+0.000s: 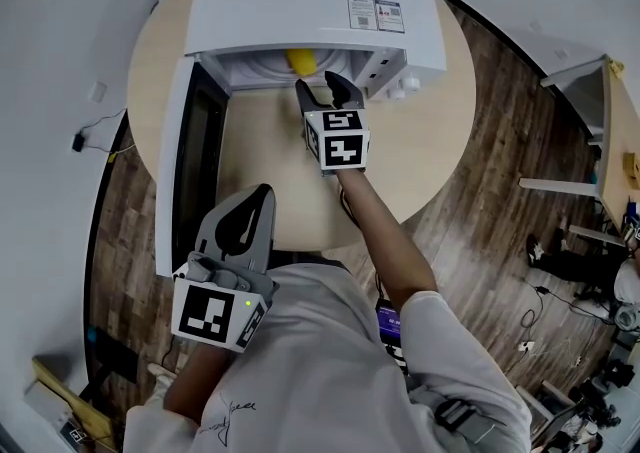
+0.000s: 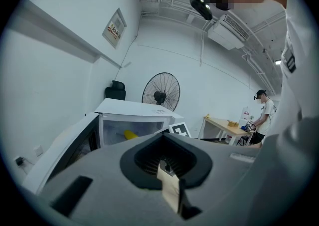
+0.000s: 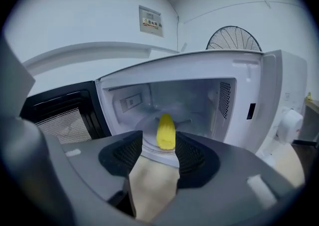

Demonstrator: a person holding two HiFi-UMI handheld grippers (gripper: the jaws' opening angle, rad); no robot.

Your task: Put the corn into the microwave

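Note:
A yellow corn cob lies inside the white microwave, on its turntable; the right gripper view shows the cob end-on. The microwave door hangs open to the left. My right gripper is just outside the opening, open, with nothing between its fingers; the cob sits beyond its jaws. My left gripper hangs back near my body, over the table's near edge, jaws together and empty. From the left gripper view the microwave and the corn show far ahead.
The microwave stands on a round wooden table. A standing fan is behind it. Another person stands at a desk to the right. Cables lie on the wood floor.

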